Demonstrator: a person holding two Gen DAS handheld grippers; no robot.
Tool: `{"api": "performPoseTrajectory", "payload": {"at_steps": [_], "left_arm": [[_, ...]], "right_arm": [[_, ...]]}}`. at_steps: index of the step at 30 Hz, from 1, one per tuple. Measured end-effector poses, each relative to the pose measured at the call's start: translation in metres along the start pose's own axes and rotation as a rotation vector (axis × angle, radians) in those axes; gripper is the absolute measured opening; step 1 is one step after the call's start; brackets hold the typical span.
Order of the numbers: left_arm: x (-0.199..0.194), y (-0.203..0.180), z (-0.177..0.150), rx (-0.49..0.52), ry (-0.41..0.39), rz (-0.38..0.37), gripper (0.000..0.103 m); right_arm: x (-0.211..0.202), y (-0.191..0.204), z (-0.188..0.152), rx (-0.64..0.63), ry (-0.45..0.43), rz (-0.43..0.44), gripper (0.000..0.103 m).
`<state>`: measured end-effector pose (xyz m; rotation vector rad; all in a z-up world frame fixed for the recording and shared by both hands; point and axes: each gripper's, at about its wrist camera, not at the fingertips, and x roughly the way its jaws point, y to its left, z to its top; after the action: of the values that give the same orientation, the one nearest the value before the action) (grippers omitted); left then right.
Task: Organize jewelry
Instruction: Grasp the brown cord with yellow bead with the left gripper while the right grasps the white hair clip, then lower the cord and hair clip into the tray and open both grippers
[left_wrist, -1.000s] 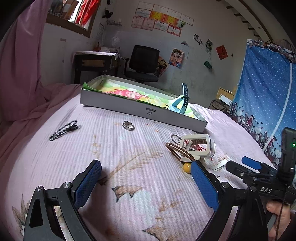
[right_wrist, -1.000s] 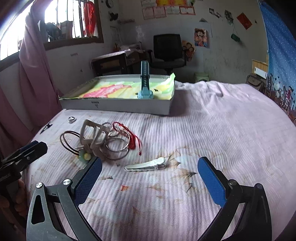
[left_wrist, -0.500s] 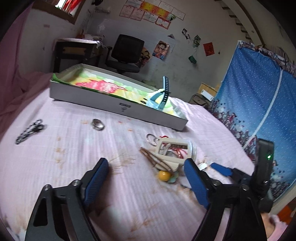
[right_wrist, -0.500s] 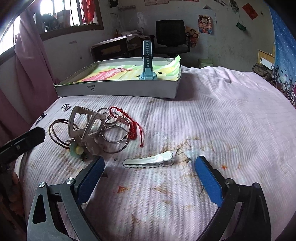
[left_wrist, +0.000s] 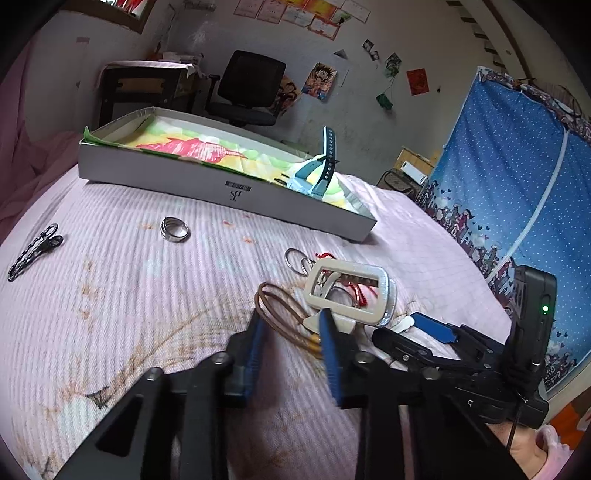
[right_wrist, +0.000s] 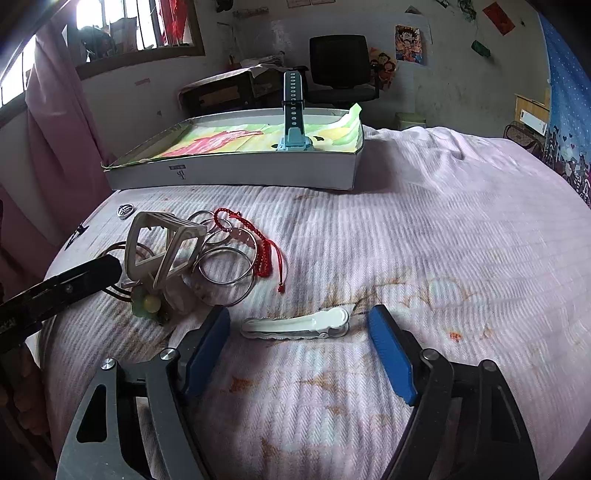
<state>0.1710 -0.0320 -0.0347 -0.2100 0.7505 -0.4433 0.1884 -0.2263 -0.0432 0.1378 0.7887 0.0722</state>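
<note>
My left gripper (left_wrist: 291, 334) has its jaws narrowed around the brown cord necklace (left_wrist: 280, 308), beside a cream hair claw (left_wrist: 351, 291) in a pile with silver bangles (right_wrist: 225, 266) and a red string bracelet (right_wrist: 258, 240). I cannot tell whether the pads touch the cord. My right gripper (right_wrist: 299, 332) is open, its jaws on either side of a white hair clip (right_wrist: 295, 326) on the bed. A white tray (left_wrist: 221, 184) with colourful lining holds a blue watch (left_wrist: 317, 170). A silver ring (left_wrist: 174, 229) and a black chain (left_wrist: 33, 251) lie to the left.
Everything lies on a pink ribbed bedspread (right_wrist: 424, 240). The tray also shows at the back in the right wrist view (right_wrist: 236, 173). A pink curtain (right_wrist: 55, 122) hangs at the left. A desk and black office chair (left_wrist: 247, 92) stand behind the bed.
My left gripper has moved forward to the jewelry pile and its jaws have closed in around the brown cord. My right gripper has come closer to the white hair clip and narrowed a little.
</note>
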Motion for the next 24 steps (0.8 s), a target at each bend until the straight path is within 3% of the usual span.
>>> {"api": "performPoseTrajectory", "payload": {"at_steps": [3, 5, 7, 16, 24], "left_arm": [[0.001, 0.000, -0.001, -0.001, 0.006, 0.007, 0.009], [0.000, 0.000, -0.002, 0.002, 0.000, 0.010, 0.006], [-0.004, -0.002, -0.003, 0.012, -0.020, 0.025, 0.004], [-0.033, -0.011, -0.003, 0.051, -0.087, 0.087, 0.003], [-0.053, -0.016, 0.023, 0.075, -0.113, 0.109, 0.003]], "right_arm": [[0.000, 0.002, -0.001, -0.009, -0.002, -0.003, 0.061], [0.000, 0.004, -0.001, -0.014, -0.004, -0.004, 0.055], [-0.001, 0.004, -0.002, -0.018, -0.007, -0.002, 0.055], [-0.018, 0.005, -0.004, -0.021, -0.066, 0.012, 0.055], [-0.047, 0.002, 0.008, -0.017, -0.175, 0.008, 0.055]]}}
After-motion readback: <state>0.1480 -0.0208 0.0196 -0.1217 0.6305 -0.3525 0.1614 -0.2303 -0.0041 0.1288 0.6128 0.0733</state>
